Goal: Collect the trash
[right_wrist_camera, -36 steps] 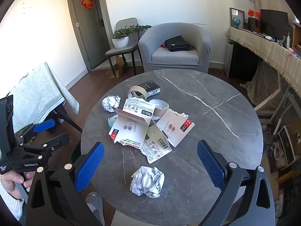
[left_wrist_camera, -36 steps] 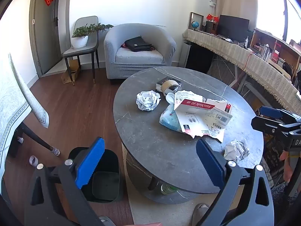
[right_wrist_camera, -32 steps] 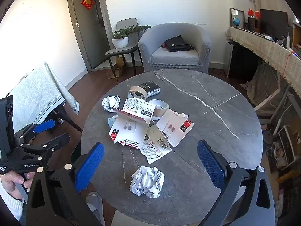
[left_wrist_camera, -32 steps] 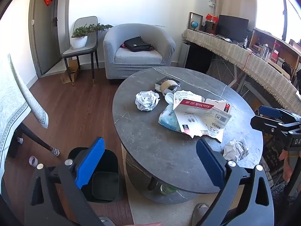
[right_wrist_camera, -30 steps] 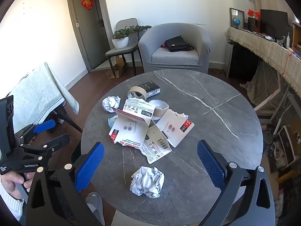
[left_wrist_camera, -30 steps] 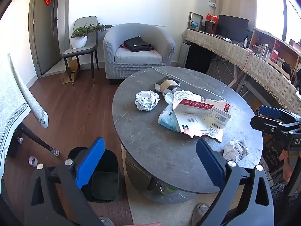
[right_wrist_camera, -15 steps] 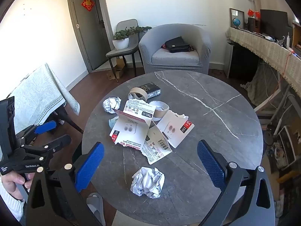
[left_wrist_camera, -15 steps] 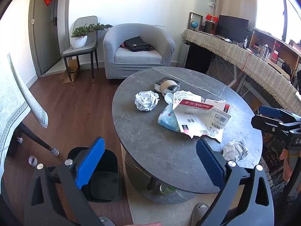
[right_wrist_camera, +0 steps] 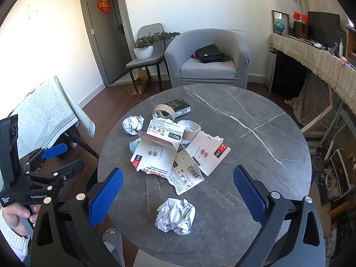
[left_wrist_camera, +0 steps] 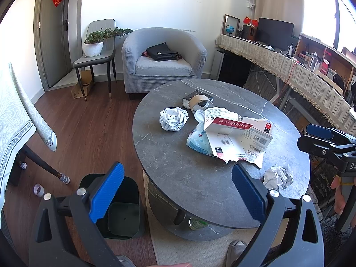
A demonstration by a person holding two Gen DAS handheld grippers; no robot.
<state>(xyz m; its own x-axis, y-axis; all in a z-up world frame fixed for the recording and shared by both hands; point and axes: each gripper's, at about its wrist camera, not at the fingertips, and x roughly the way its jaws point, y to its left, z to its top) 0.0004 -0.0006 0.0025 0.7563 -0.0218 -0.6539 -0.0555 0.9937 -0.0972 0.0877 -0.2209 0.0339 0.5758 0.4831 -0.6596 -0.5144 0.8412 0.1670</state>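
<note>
A round grey marble table [right_wrist_camera: 244,138] holds the trash. A crumpled paper ball [right_wrist_camera: 175,215] lies near its front edge, just ahead of my open, empty right gripper [right_wrist_camera: 176,191]. A second paper ball [left_wrist_camera: 173,119] sits at the table's left. Torn white and red card packaging [right_wrist_camera: 169,153] lies in the middle, over a blue packet [left_wrist_camera: 198,140]. A tape roll [right_wrist_camera: 163,112] leans on a black box [right_wrist_camera: 178,106]. My left gripper [left_wrist_camera: 178,189] is open and empty, above the table's near edge and a dark green bin [left_wrist_camera: 120,209] on the floor.
A grey armchair [left_wrist_camera: 162,62] with a black bag stands behind the table. A chair with a potted plant [left_wrist_camera: 95,44] is at the back left. A cloth-covered table [left_wrist_camera: 13,115] is at the left, and a long covered counter [left_wrist_camera: 289,62] at the right.
Both views have shifted very slightly. Nothing on the table has moved, and both grippers stay open.
</note>
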